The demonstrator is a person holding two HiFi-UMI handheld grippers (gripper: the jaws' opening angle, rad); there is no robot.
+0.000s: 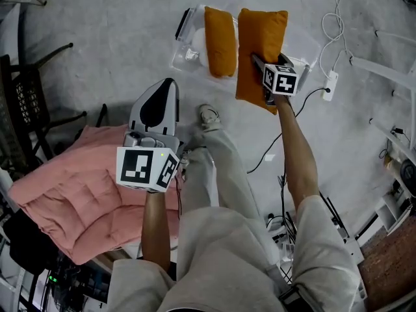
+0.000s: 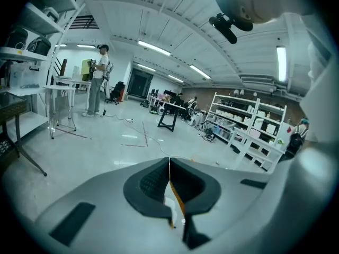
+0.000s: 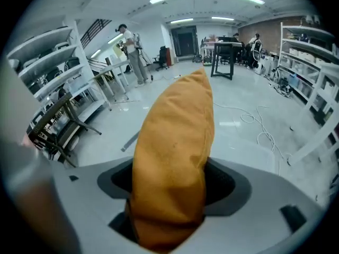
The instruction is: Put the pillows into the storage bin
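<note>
Item: your right gripper (image 3: 169,194), jaws clamped on the flat orange fabric pillow (image 1: 260,38); held on edge, upper centre, over the clear plastic storage bin (image 1: 185,28), likely to slot beside the second orange pillow (image 1: 220,41) standing inside; left gripper (image 2: 169,165), lower left, jaws together, empty, kept clear.

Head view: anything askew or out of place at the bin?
Nothing spilled or damaged. The orange fabric pillow clamped in the right tongs is not fully in: its near end reaches past the clear plastic storage bin's rim. The other orange pillow lies inside.
</note>
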